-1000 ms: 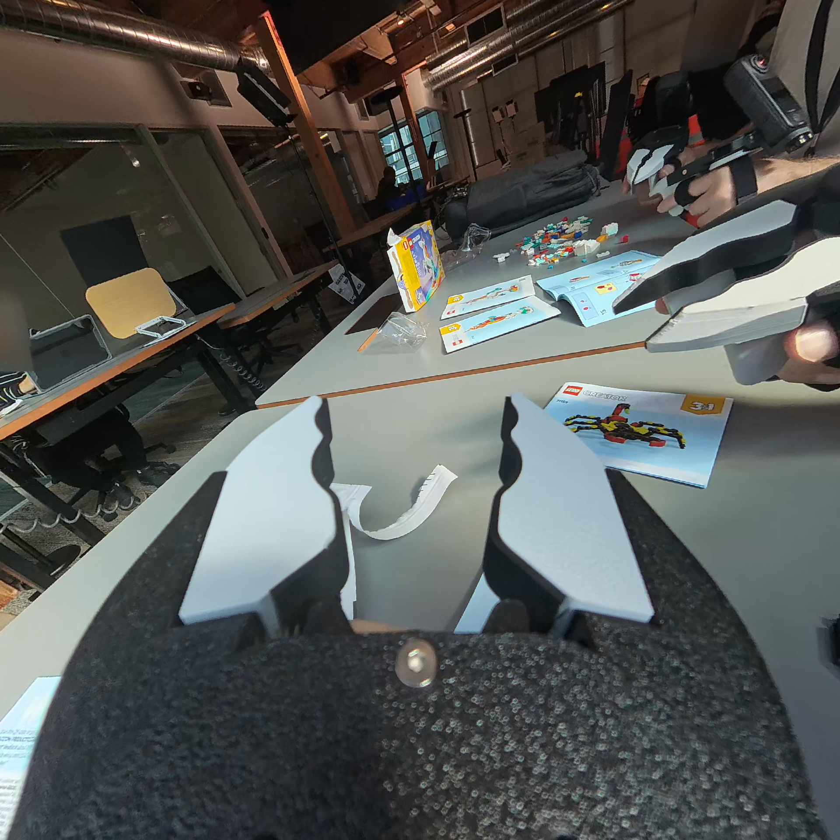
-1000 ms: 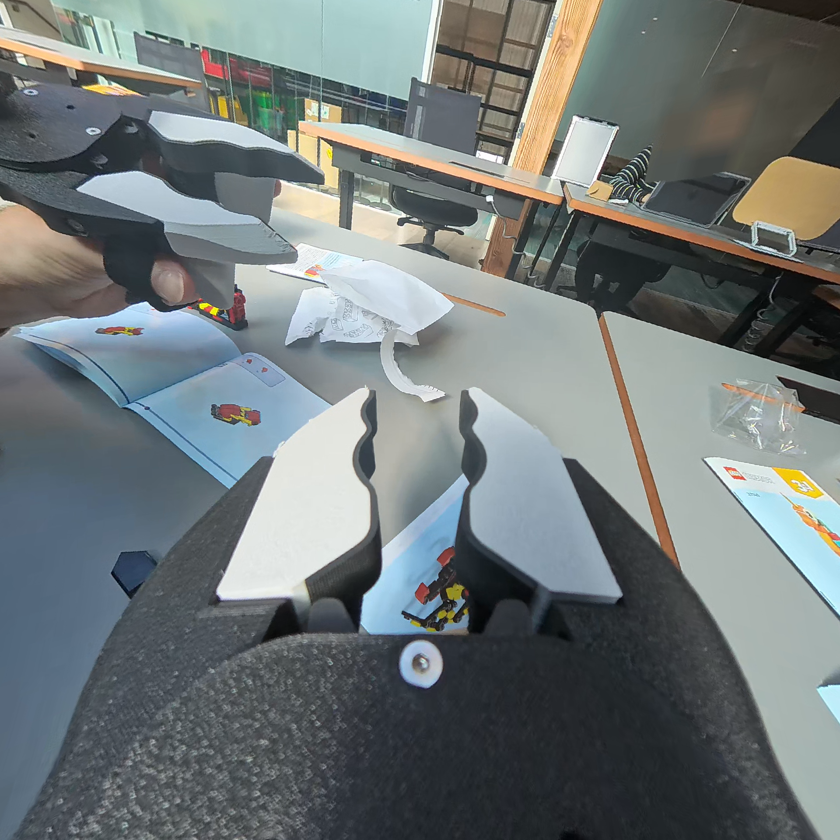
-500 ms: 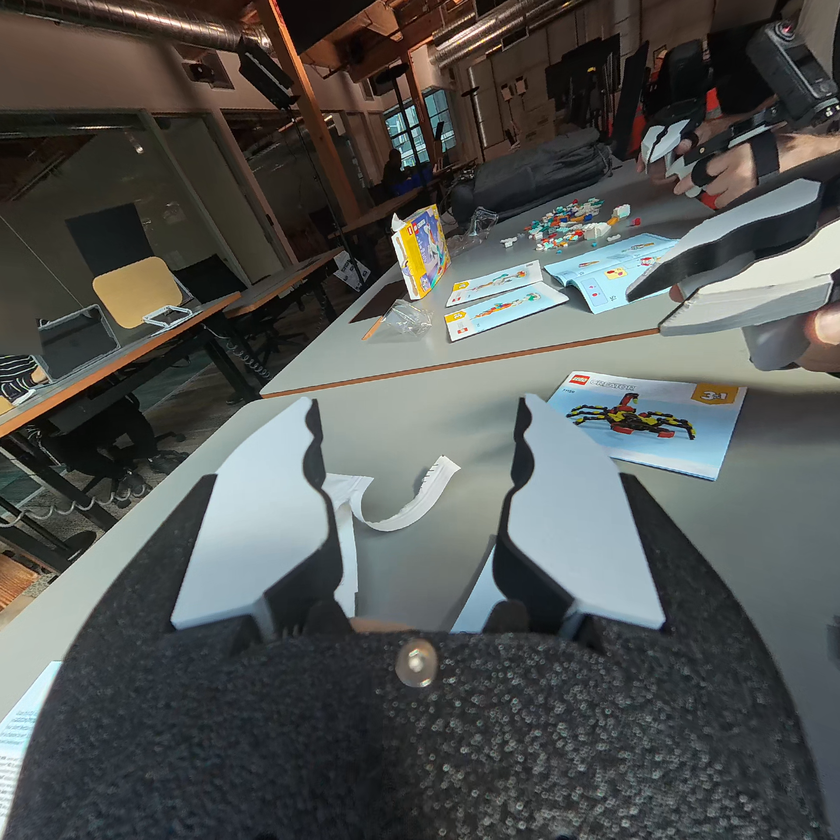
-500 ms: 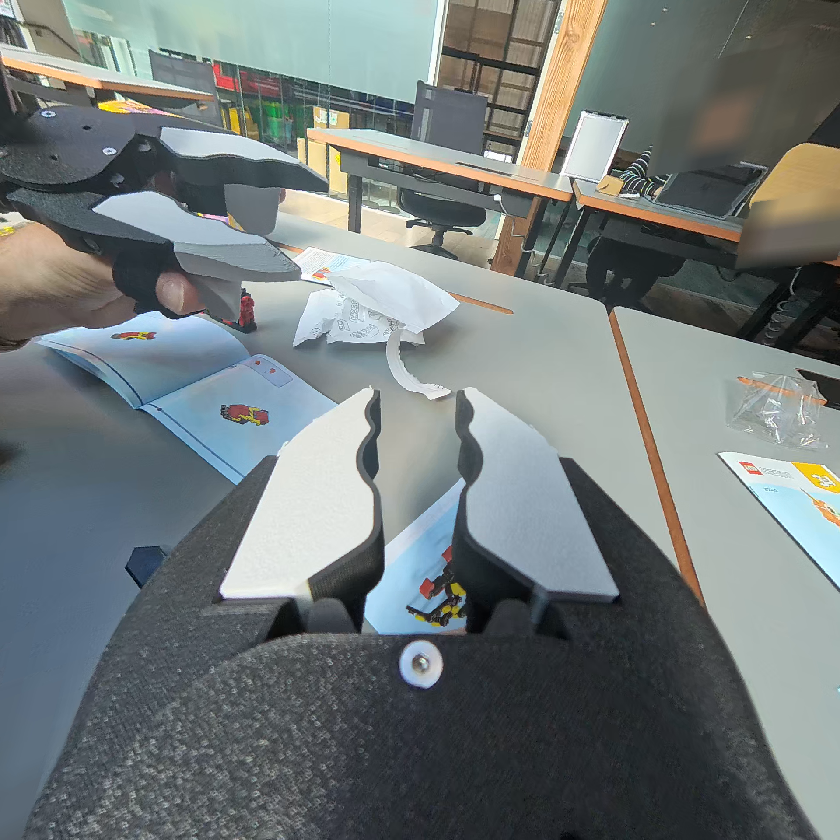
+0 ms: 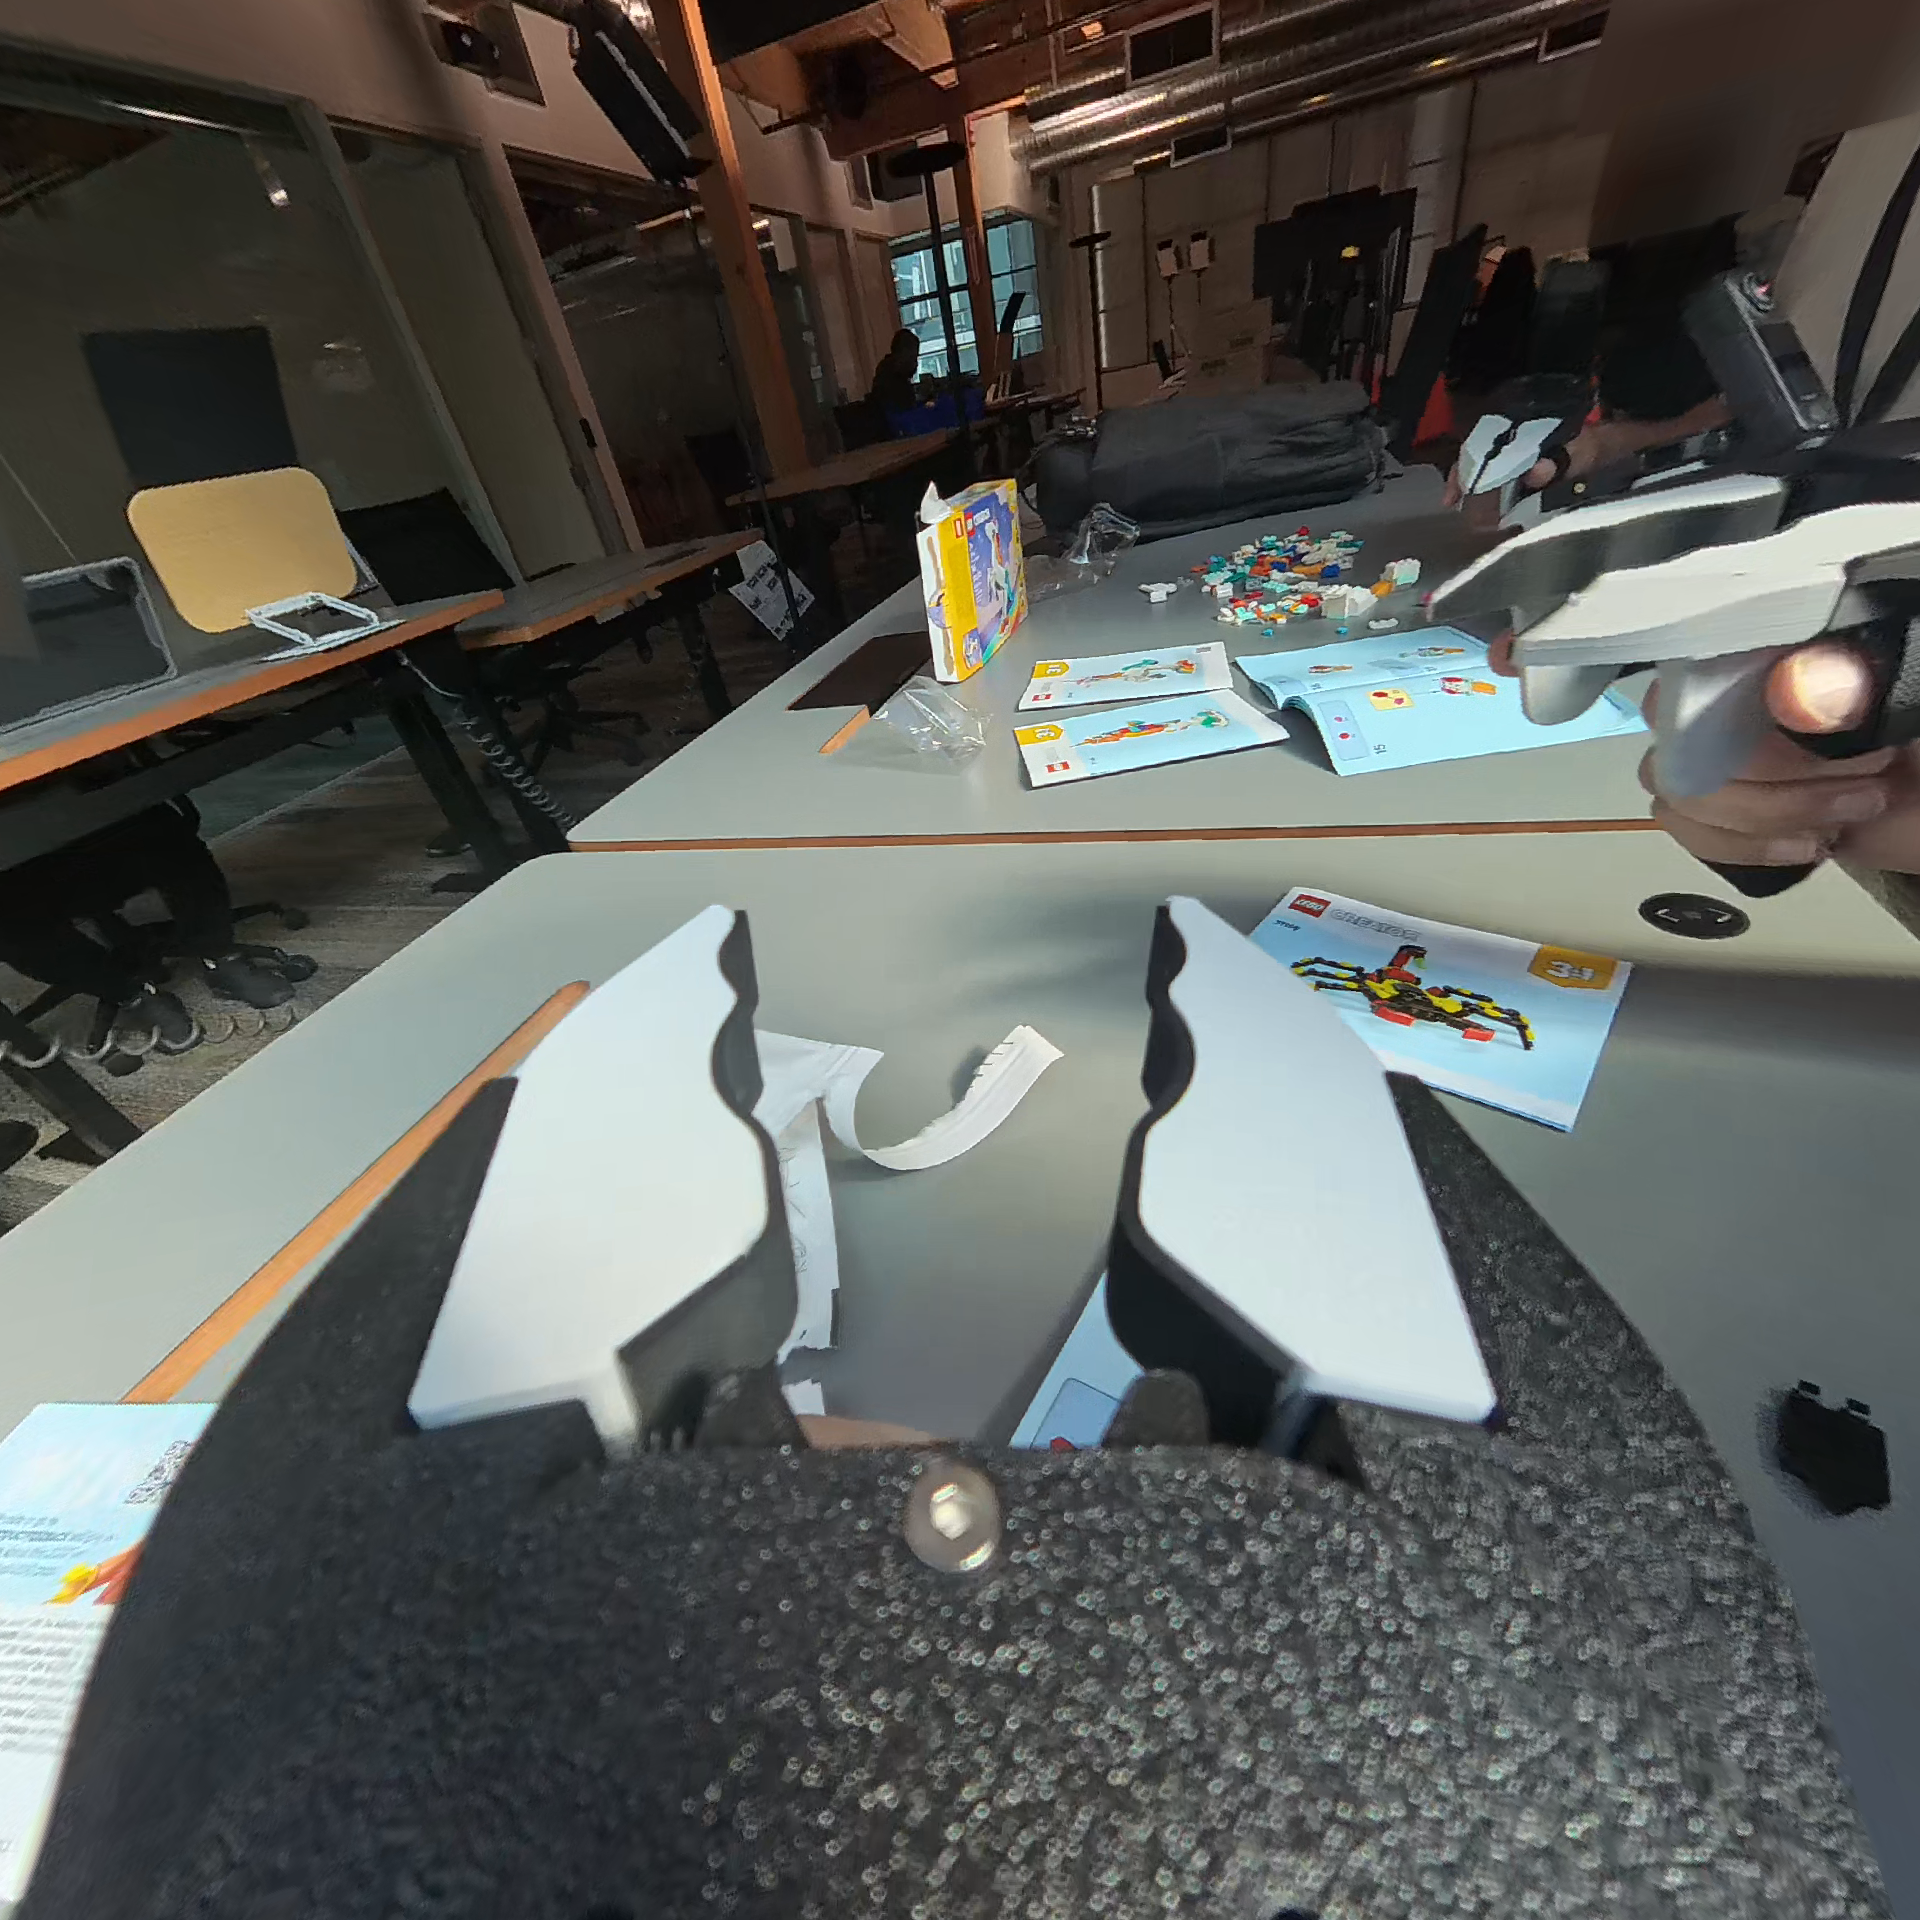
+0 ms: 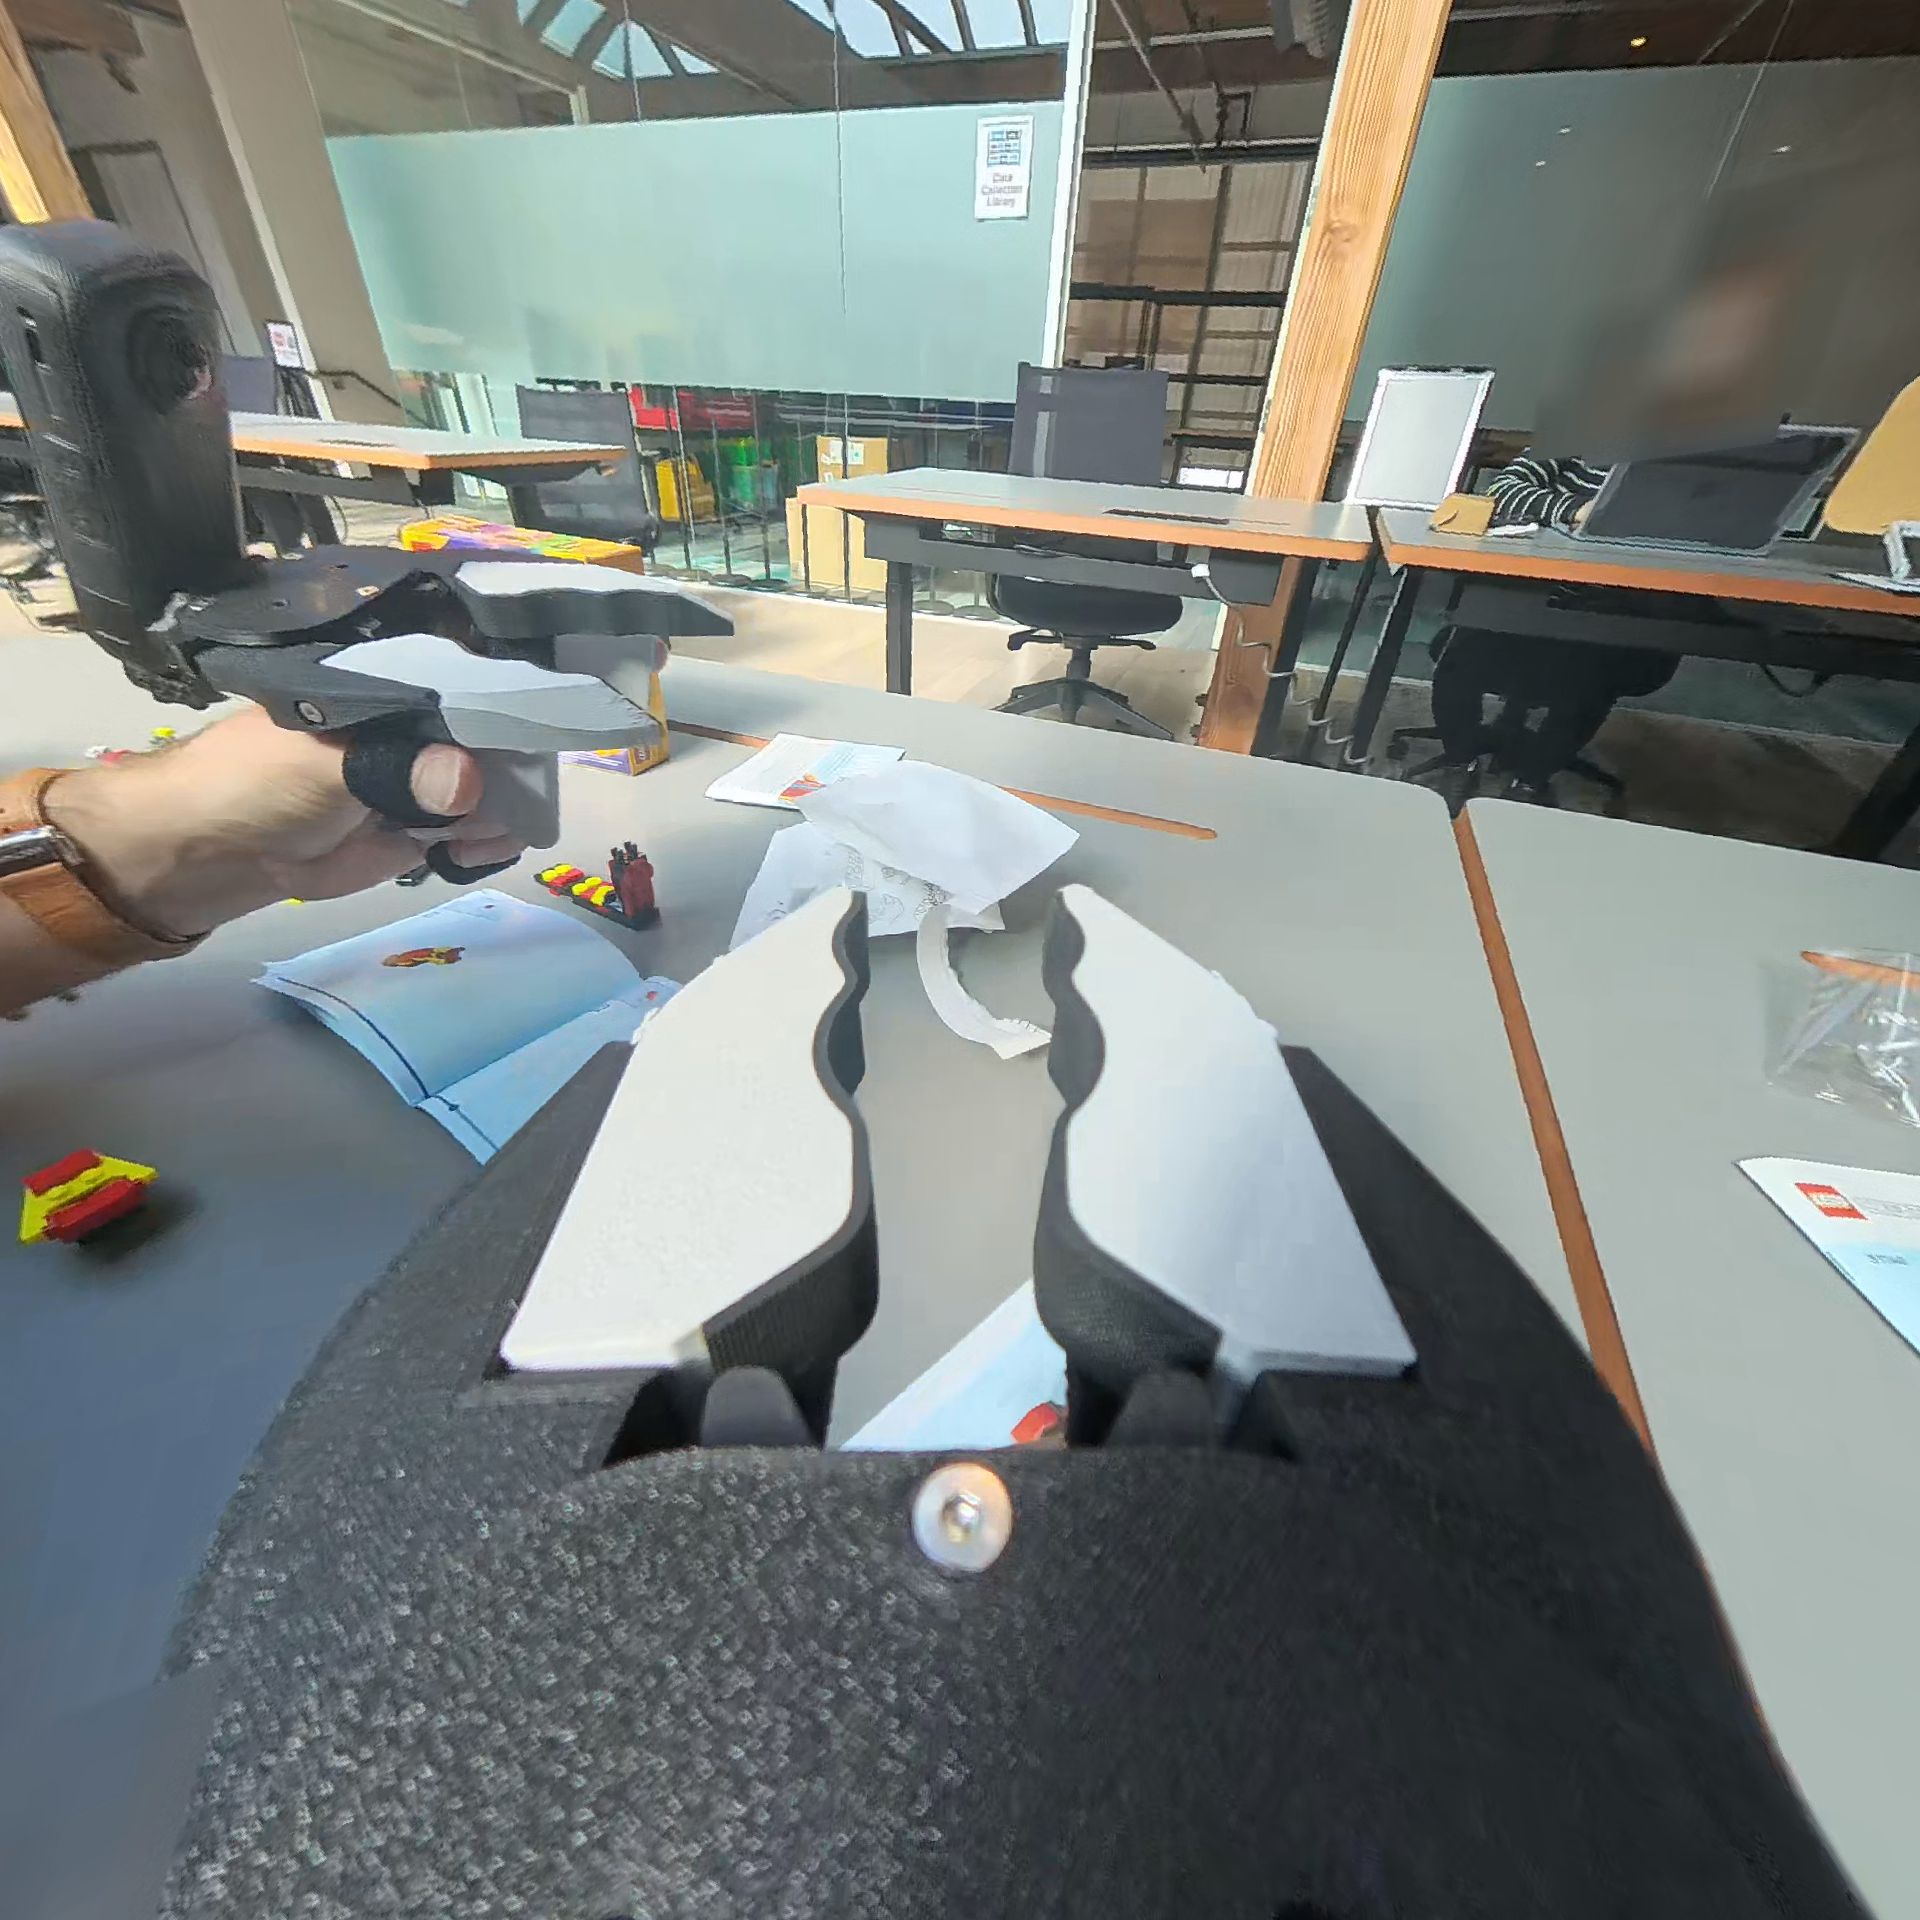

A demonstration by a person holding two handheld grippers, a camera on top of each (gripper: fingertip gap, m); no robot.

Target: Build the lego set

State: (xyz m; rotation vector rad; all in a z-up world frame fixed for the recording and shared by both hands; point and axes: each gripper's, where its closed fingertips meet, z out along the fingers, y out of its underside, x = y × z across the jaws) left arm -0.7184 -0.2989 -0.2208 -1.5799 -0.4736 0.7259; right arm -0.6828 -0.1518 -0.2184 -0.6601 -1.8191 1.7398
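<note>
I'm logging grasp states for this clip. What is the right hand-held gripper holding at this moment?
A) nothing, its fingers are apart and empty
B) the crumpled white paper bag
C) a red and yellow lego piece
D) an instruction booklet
A: the right hand-held gripper has its fingers apart with only grey table showing between them; the crumpled white paper bag lies beyond the fingertips, untouched.

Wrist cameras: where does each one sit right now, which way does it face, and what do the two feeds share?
Left wrist view: behind the open left gripper, facing the closed blue scorpion-cover booklet and the far table's loose bricks; right gripper at right.
Right wrist view: behind the open right gripper, facing the open blue instruction booklet; left gripper and holding hand at left.
Shared: the torn white paper bag and grey table.
</note>
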